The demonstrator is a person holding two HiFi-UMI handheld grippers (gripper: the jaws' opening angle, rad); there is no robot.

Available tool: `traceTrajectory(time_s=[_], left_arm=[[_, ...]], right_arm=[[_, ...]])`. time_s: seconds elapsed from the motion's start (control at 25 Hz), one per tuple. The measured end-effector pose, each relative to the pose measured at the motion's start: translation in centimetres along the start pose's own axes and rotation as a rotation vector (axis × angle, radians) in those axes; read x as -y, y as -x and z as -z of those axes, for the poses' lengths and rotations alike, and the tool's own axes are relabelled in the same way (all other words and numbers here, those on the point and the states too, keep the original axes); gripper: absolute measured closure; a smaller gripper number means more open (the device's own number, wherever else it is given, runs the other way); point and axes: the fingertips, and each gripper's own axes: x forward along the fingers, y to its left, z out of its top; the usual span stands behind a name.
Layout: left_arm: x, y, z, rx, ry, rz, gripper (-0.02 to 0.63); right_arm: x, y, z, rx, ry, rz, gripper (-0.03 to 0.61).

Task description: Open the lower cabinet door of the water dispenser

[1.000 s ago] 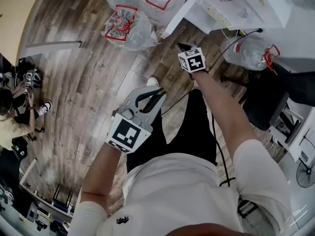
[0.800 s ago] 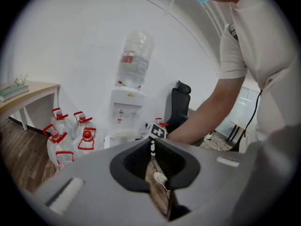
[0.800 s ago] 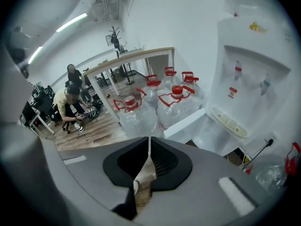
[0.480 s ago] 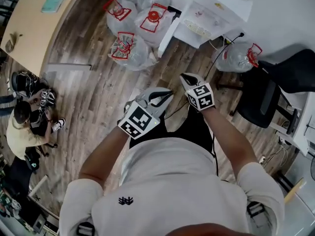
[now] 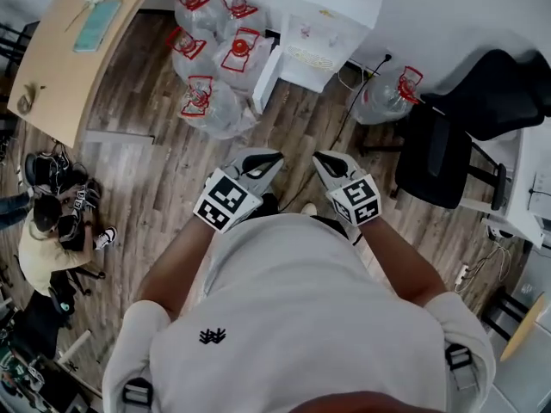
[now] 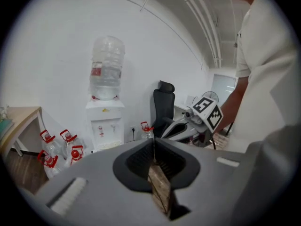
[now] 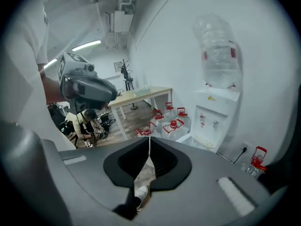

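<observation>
Since a second ago both tongs have come up and drawn level in front of the person's chest. The right gripper (image 5: 323, 157), then stretched out low toward the dispenser, now sits beside the left gripper (image 5: 263, 155). Each pair of jaws is pressed together with nothing between.

The water dispenser (image 5: 323, 24) stands upright against the far wall, bottle on top, its front facing near. The lower cabinet door (image 5: 264, 77), a white panel, juts from its lower left corner toward the room, apparently swung out.

Water jugs (image 5: 211, 50) crowd just left of that door. Another jug (image 5: 389, 93) and a black chair (image 5: 465, 136) stand on the right. Bare wooden floor (image 5: 172, 170) lies between person and dispenser.
</observation>
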Motion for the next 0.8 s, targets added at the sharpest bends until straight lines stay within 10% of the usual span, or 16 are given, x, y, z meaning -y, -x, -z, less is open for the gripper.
traceTrajectory(time_s=[0.8], left_arm=[[17.1, -4.8, -1.8, 0.001, 0.028, -0.053, 0.557]], right_arm=[[1.1, 21.1, 5.2, 0.124, 0.019, 0.02, 0.577]])
